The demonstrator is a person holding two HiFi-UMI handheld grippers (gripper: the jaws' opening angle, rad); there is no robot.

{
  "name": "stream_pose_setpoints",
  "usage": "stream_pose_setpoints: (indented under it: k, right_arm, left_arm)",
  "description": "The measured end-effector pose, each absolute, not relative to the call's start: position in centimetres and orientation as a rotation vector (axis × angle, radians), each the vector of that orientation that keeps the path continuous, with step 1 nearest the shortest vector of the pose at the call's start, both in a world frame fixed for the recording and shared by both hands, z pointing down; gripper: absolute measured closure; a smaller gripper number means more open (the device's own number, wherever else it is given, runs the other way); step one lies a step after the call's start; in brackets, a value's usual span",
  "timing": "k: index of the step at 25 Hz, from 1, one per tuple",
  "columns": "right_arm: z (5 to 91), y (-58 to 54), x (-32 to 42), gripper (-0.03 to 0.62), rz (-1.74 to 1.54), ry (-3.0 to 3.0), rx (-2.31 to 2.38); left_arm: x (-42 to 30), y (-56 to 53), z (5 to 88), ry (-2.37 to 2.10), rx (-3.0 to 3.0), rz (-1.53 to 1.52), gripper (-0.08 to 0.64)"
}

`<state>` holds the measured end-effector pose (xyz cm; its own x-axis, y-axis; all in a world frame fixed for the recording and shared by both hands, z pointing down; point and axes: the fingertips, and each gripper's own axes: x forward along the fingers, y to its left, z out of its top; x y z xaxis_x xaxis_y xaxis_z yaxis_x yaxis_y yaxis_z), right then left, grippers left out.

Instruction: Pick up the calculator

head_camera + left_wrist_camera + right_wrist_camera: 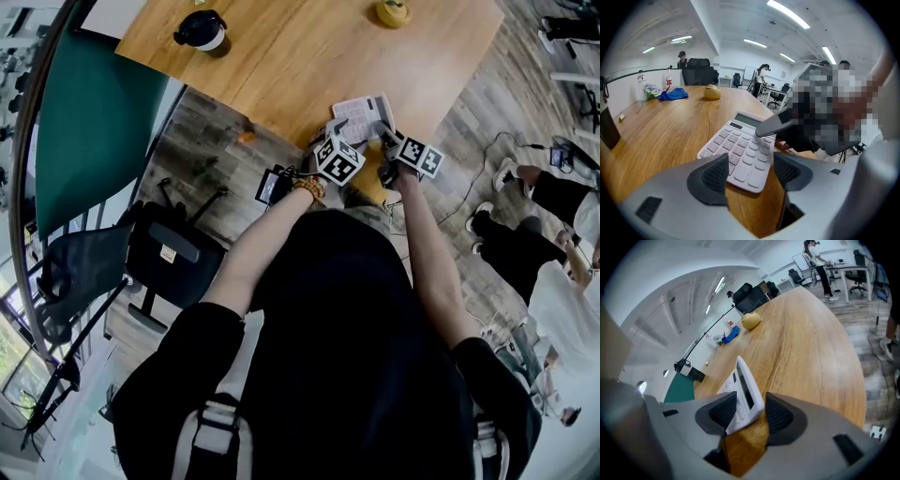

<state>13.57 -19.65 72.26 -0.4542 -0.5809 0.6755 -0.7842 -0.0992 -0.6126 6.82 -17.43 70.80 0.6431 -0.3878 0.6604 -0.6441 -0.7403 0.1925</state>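
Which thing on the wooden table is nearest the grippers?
The pale calculator, at the table's near edge; the black mug and the yellow object sit far off.

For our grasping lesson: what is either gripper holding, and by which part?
Nothing held: left gripper and right gripper straddle edges of the calculator, jaws open.

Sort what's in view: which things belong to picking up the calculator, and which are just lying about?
In the job:
calculator
left gripper, jaws either side of the calculator's near end
right gripper, jaws either side of its other end

Lying about:
cup with a black lid
yellow object
blue cloth
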Motion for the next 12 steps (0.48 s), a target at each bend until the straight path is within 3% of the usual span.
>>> stream_pose_setpoints:
  k: [12]
  right_arm:
    - [71.75,-19.83,12.67,0.423,1.481,-1.977,1.474]
  left_arm:
    - [6.96,-17.83,70.65,-0.844,2.432,0.840,0.235]
